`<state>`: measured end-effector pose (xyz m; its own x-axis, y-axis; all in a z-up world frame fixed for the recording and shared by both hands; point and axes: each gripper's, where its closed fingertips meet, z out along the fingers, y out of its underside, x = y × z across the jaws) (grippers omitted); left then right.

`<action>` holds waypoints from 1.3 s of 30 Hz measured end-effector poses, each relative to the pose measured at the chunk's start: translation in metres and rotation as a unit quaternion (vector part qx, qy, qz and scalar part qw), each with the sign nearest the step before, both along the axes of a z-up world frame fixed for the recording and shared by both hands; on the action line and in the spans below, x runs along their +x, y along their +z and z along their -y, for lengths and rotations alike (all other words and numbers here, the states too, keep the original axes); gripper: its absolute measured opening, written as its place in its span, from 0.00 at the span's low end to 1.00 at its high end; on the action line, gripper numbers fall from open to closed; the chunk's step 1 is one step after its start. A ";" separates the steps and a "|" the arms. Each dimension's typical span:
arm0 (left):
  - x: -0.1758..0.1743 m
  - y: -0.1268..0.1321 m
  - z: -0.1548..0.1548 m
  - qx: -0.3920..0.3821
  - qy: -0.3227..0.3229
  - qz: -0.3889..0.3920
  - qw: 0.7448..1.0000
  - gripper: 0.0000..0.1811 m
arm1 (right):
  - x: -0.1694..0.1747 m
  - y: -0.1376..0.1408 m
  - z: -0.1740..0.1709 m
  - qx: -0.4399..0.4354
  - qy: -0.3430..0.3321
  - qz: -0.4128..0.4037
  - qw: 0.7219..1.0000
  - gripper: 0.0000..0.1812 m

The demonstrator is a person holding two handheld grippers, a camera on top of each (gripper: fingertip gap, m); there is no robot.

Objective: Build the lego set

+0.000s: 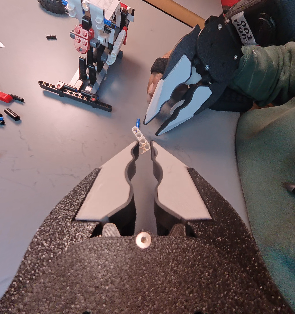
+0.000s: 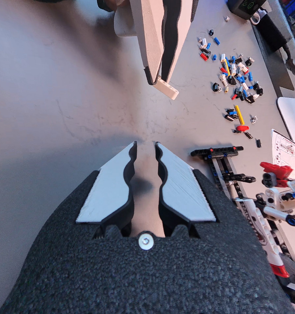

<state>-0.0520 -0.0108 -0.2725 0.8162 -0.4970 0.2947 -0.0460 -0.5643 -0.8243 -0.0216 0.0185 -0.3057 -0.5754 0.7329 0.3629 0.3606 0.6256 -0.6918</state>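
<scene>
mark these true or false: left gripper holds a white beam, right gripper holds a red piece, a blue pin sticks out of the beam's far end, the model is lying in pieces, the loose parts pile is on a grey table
1. The left gripper holds a white beam. True.
2. The right gripper holds a red piece. False: it is open and empty.
3. A blue pin sticks out at the beam's far end. True.
4. The model lies fully in pieces. False: it is a partly built white, black and red assembly.
5. The loose parts pile lies on a grey table. True.
</scene>
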 end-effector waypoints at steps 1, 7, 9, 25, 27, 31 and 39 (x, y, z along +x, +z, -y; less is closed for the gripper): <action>0.000 0.001 0.000 0.002 0.001 0.001 1.000 0.07 | -0.001 0.004 0.000 -0.007 -0.001 -0.009 1.000 0.12; -0.004 0.011 -0.001 0.019 0.011 0.022 1.000 0.07 | -0.010 0.077 -0.040 -0.044 -0.047 -0.117 0.991 0.17; -0.007 0.013 -0.001 0.021 0.016 0.028 0.999 0.07 | -0.009 0.102 -0.077 -0.007 -0.076 -0.133 0.988 0.22; -0.019 0.023 0.000 0.034 0.042 0.056 0.997 0.07 | -0.014 0.039 -0.176 0.180 -0.023 0.138 0.974 0.34; -0.019 0.022 0.000 0.031 0.043 0.055 0.997 0.07 | -0.018 0.040 -0.168 0.164 -0.009 0.148 0.975 0.32; -0.018 0.022 0.001 0.029 0.041 0.062 0.997 0.07 | -0.026 0.044 -0.146 0.097 0.019 0.183 0.978 0.26; -0.018 0.018 0.001 0.021 0.041 0.056 0.997 0.07 | -0.047 0.040 -0.123 0.066 0.048 0.245 0.966 0.26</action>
<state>-0.0695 -0.0119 -0.2546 0.8179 -0.4440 0.3659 0.0918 -0.5270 -0.8449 -0.0690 0.1415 -0.2655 -0.7645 0.6340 0.1167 0.5607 0.7433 -0.3648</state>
